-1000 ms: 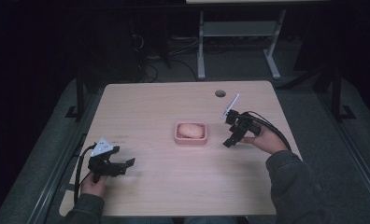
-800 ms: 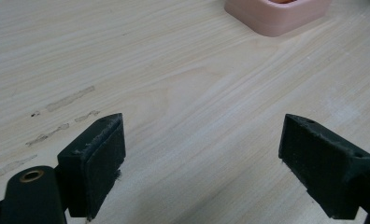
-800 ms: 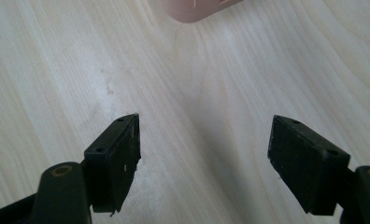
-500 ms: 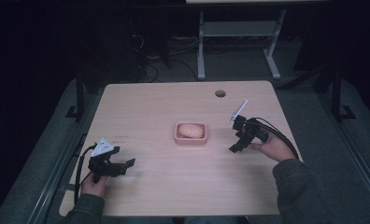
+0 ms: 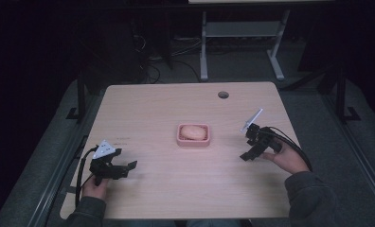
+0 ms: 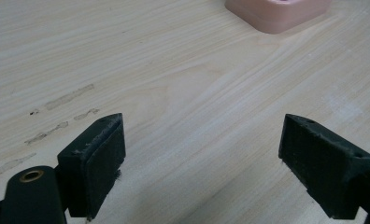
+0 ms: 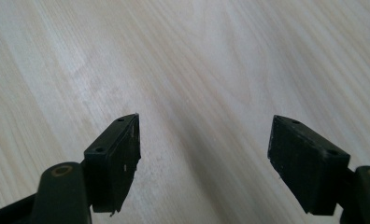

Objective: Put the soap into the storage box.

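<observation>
Both tools gaped, holding nothing: left tool (image 5: 124, 166) near-left on the counter (image 5: 176, 109), right tool (image 5: 248, 150) right of the pink dish (image 5: 193, 141).

No legible txt, labels or nos. anywhere on table (image 5: 166, 189) or tray (image 5: 193, 140).
</observation>
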